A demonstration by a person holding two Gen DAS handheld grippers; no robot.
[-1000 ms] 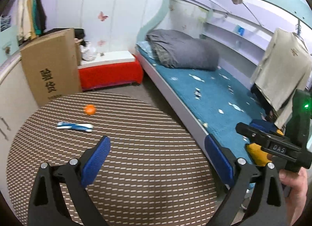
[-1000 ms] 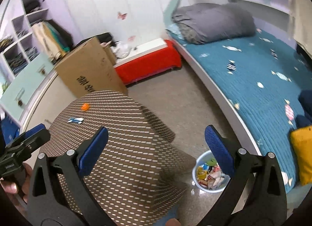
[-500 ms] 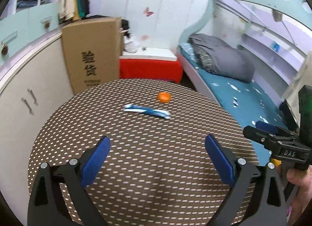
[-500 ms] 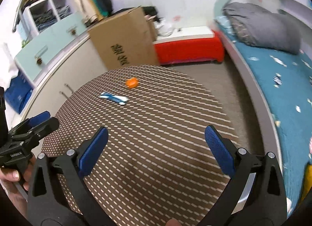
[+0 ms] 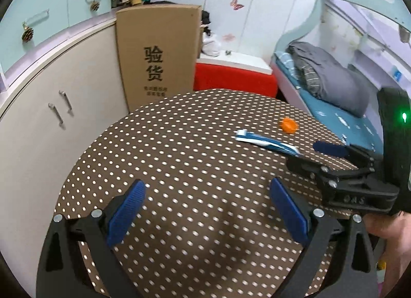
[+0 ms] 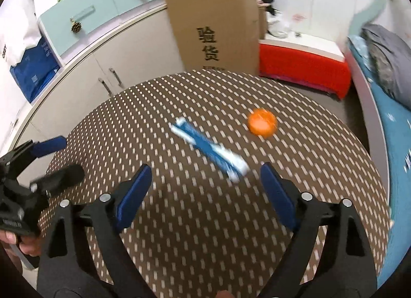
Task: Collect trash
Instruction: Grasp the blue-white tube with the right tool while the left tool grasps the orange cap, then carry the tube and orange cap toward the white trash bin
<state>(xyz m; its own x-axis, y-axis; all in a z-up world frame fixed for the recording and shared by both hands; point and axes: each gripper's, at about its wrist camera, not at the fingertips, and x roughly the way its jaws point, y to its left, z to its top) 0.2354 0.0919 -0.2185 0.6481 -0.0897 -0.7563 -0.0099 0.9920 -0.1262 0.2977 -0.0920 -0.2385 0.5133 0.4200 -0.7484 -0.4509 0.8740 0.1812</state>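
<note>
A blue-and-white wrapper (image 5: 267,142) (image 6: 209,152) lies flat on the round table with the brown dotted cloth (image 5: 179,156) (image 6: 185,233). Just past it sits a small orange cap (image 5: 289,125) (image 6: 262,125). My right gripper (image 6: 205,169) hovers over the table with its jaws closing. The wrapper's near end lies close to its right fingertip, and the pads touch nothing. The left wrist view shows it at the right (image 5: 309,156), beside the wrapper. My left gripper (image 5: 207,187) stands open and empty over the cloth, well short of the wrapper, and shows at the left edge (image 6: 64,159).
A tall cardboard box (image 5: 156,54) (image 6: 218,28) stands behind the table against a cream cabinet (image 5: 51,108). A red bench with a white top (image 5: 233,77) (image 6: 303,66) sits beyond. A bed with a teal cover (image 5: 339,115) runs along the right.
Both views swung from the bed and floor onto the table. The wrapper and orange cap came much nearer. The right jaws narrowed a little.
</note>
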